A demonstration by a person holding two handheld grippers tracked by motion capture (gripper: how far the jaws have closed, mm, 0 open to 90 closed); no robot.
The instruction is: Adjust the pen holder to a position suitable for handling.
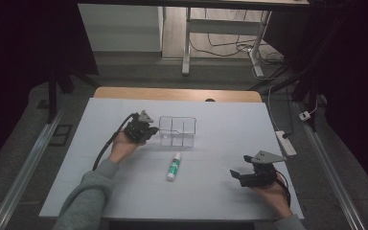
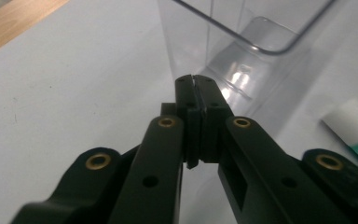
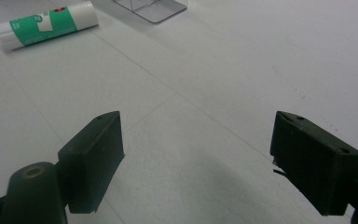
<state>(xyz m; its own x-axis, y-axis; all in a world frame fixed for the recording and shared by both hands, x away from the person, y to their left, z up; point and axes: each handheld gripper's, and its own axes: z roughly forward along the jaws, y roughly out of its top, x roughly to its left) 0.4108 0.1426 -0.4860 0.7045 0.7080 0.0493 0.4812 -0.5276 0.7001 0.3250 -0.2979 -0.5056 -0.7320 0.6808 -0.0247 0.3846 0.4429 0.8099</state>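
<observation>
A clear plastic divided box (image 1: 178, 131) stands on the white table (image 1: 220, 196) left of the middle. My left gripper (image 1: 152, 129) is against the box's left side, held from below by a hand in a grey sleeve. In the left gripper view the left gripper (image 2: 196, 81) has its jaws pressed together with nothing visible between them, right in front of the box wall (image 2: 242, 56). A white and green glue stick (image 1: 174, 166) lies in front of the box. My right gripper (image 1: 241, 166) rests at the near right, and its jaws (image 3: 196, 126) stand wide apart over bare table.
A white power strip (image 1: 286, 143) lies at the table's right edge. A wooden desk edge (image 1: 177, 94) runs along the far side. In the right gripper view the glue stick (image 3: 46, 24) and a box corner (image 3: 151, 9) lie ahead, and the left gripper view catches the glue stick (image 2: 354, 128).
</observation>
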